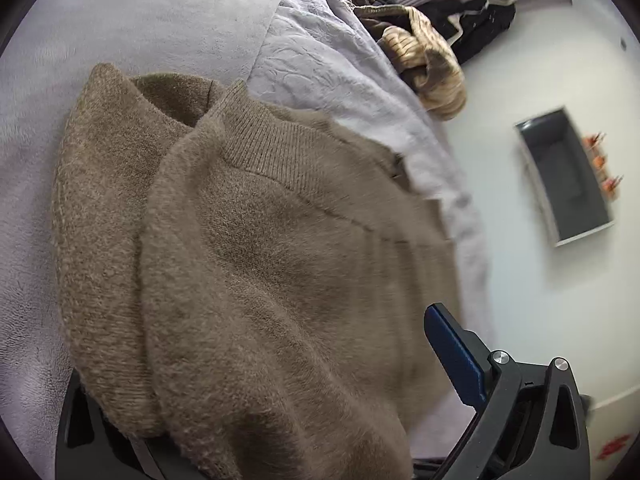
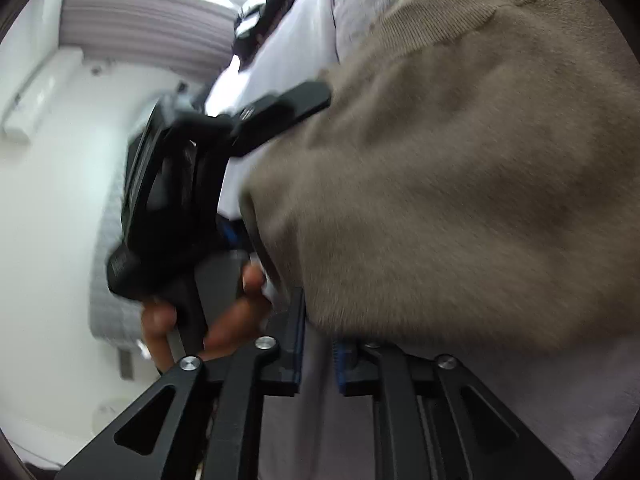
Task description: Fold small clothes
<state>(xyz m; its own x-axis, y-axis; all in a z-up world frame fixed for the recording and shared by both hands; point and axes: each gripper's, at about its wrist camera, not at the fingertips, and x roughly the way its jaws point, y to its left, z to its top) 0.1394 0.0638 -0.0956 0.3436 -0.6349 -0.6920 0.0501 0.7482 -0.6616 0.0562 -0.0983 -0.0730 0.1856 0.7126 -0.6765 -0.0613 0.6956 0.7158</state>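
A brown knit sweater (image 1: 256,240) lies on the lilac bed cover (image 1: 332,76), its ribbed collar toward the top of the left wrist view. It drapes over my left gripper (image 1: 260,344), which stands open: the blue-padded finger (image 1: 452,356) on the right is bare, and the other finger is buried under the knit. In the right wrist view the sweater (image 2: 460,184) fills the right side and its lower edge hangs over the tips of my right gripper (image 2: 318,344). Those jaws stand a narrow gap apart with bed cover showing between them. A hand (image 2: 228,320) holds the left gripper (image 2: 276,164) beside it.
A heap of tan striped clothes (image 1: 428,60) and a black garment (image 1: 484,20) sit at the bed's far edge. A grey open box (image 1: 568,176) with small orange items beside it lies on the white floor. A wall air conditioner (image 2: 40,96) and a curtain show at left.
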